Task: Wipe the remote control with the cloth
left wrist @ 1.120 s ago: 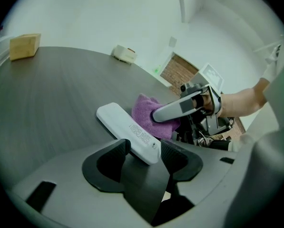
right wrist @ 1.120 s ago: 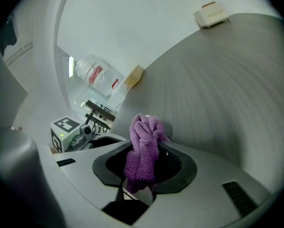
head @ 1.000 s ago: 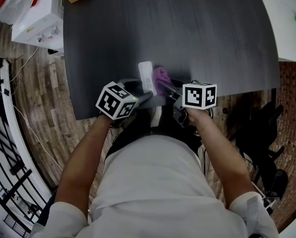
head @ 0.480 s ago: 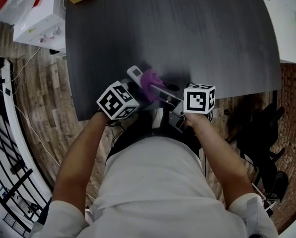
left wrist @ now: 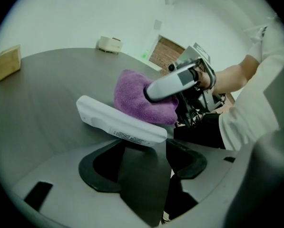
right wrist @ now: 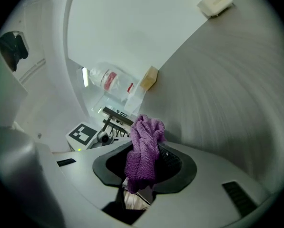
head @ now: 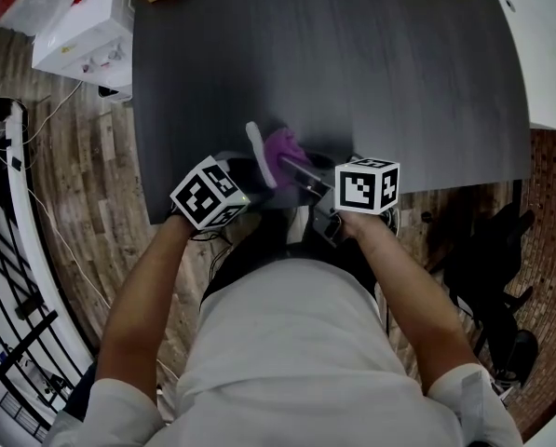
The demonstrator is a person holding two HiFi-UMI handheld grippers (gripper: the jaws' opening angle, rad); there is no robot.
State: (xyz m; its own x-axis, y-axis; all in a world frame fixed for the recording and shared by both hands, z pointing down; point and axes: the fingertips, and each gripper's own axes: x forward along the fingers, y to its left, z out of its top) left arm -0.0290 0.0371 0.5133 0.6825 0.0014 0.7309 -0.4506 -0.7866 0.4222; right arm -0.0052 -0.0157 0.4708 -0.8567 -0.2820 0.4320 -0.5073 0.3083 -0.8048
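Left gripper view: left hand-held gripper (left wrist: 144, 148), jaws just opened wide, has the remote control (left wrist: 118, 122) on edge across its tips, unclamped. Right hand-held gripper (right wrist: 144, 167) clamps the cloth (left wrist: 139, 99) against the remote's far side. Wiping under way; next stroke likely needs firm backing

The slim white plastic remote control (head: 258, 153) was tilted on its long edge, label side showing, near the 6 o'clock edge of the desk (head: 371, 73). The bunched purple knit cloth (head: 282, 144) touched its 3 o'clock side, pinched between jaws.
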